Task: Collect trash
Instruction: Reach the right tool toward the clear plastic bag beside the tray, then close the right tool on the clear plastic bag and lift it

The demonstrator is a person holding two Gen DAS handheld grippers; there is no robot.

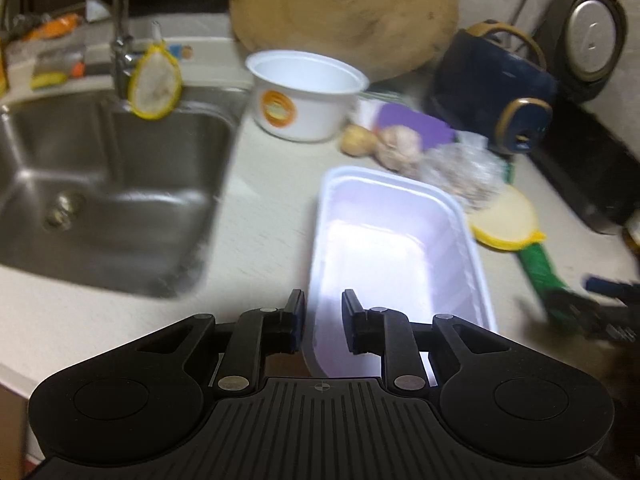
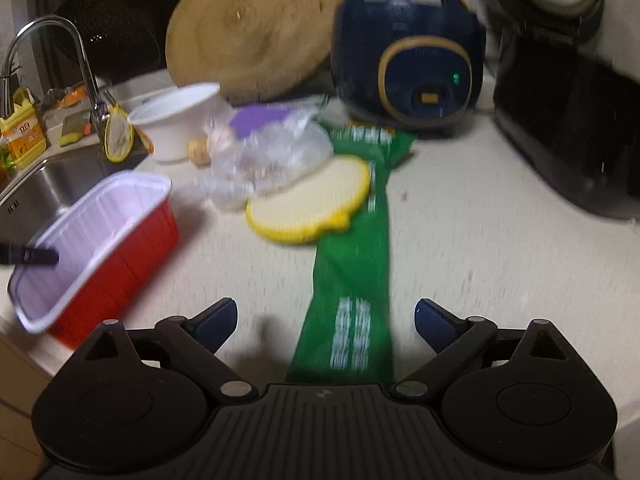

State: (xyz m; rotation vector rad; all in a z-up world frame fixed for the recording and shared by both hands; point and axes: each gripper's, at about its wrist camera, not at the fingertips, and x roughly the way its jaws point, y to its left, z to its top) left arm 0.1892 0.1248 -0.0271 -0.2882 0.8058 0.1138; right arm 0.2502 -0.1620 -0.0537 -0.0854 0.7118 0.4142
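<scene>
My left gripper (image 1: 322,314) is shut on the near rim of a rectangular tray, red outside and white inside (image 1: 396,256); the tray also shows in the right wrist view (image 2: 120,236), tilted at the counter's edge. My right gripper (image 2: 324,320) is open and empty, with a long green wrapper (image 2: 352,264) lying between its fingers on the counter. A round yellow-rimmed lid (image 2: 308,204) lies across the wrapper's far part. A crumpled clear plastic bag (image 2: 272,152) sits behind the lid. A white paper bowl (image 1: 306,94) stands beside the sink.
A steel sink (image 1: 100,188) with a faucet (image 1: 120,40) is on the left. A round wooden board (image 1: 344,12) leans at the back. A dark blue rice cooker (image 2: 412,60) and a black appliance (image 2: 568,128) stand on the right. A potato (image 1: 358,140) and garlic (image 1: 400,144) lie by the bowl.
</scene>
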